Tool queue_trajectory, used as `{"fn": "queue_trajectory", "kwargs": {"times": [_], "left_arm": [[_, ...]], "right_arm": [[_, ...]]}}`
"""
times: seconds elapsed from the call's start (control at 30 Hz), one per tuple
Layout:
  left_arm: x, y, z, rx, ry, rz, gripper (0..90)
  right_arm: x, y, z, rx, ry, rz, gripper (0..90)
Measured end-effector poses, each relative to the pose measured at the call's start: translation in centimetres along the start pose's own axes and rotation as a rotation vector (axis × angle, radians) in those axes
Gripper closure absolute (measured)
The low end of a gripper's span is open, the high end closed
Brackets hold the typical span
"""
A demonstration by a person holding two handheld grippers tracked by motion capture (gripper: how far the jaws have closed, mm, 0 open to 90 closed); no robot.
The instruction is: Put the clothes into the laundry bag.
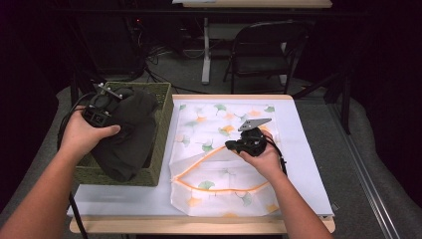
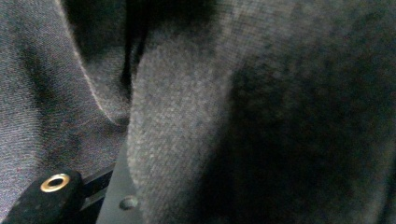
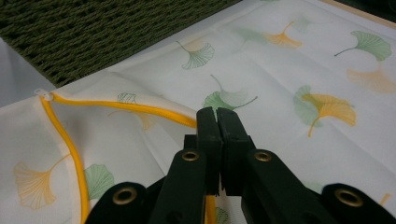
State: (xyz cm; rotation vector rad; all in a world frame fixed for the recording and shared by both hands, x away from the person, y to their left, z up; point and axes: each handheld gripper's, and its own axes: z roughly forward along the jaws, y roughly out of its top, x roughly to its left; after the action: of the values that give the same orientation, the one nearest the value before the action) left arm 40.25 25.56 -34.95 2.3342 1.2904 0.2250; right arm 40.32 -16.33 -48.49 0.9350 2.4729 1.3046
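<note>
One table [image 1: 308,164], one woven basket [image 1: 161,144], one dark garment [image 1: 130,134], one white mesh bag [image 1: 219,124] printed with ginkgo leaves, two grippers; behind the table stands one folding chair [image 1: 263,50].

The basket sits at the table's left edge, its long side running away from the person; the dark garment lies heaped in it, spilling up over the near half, and its length follows the basket's. The left gripper [image 1: 102,110] is buried in the top of that heap, held by the left hand [image 1: 89,132]; in the left gripper view grey knit cloth [image 2: 187,116] is bunched right against the jaw, but whether the jaws are pinched on it or apart I cannot tell.

The bag lies flat on the table just right of the basket, long axis running from the person toward the far edge; its orange zipper [image 1: 199,162] gapes in a curved mouth across the near part, opening toward the basket. The right gripper [image 3: 218,122] sits at the upper lip of that mouth, jaws pressed together on the zipper edge [image 3: 140,109] and lifting it slightly; the right hand [image 1: 263,159] holds it over the bag's middle.
</note>
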Motion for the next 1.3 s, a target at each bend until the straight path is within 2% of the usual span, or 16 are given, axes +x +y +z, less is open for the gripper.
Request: {"fn": "queue_trajectory", "kwargs": {"times": [0.17, 0.43, 0.53, 0.73, 1.3], "left_arm": [[-0.2, 0.0, 0.0, 0.002, 0.001, 0.001, 61.2], [-0.5, 0.1, -0.1, 0.008, -0.001, 0.009, 61.2], [-0.7, 0.1, -0.1, 0.008, -0.003, 0.012, 61.1], [-1.2, 0.3, -0.2, 0.004, -0.015, 0.027, 61.1], [-3.1, 0.7, -1.3, 0.007, -0.026, 0.083, 61.2]], "right_arm": [[-0.2, 0.4, 0.2, -0.014, -0.023, -0.002, 88.9], [-0.1, 1.2, 0.0, -0.058, -0.034, 0.001, 89.0], [-0.1, 1.1, 0.1, -0.052, -0.044, -0.010, 88.9], [-0.3, 0.8, -0.2, -0.058, -0.054, 0.007, 88.9], [-0.3, 0.5, -0.2, -0.054, -0.048, 0.014, 88.9]]}}
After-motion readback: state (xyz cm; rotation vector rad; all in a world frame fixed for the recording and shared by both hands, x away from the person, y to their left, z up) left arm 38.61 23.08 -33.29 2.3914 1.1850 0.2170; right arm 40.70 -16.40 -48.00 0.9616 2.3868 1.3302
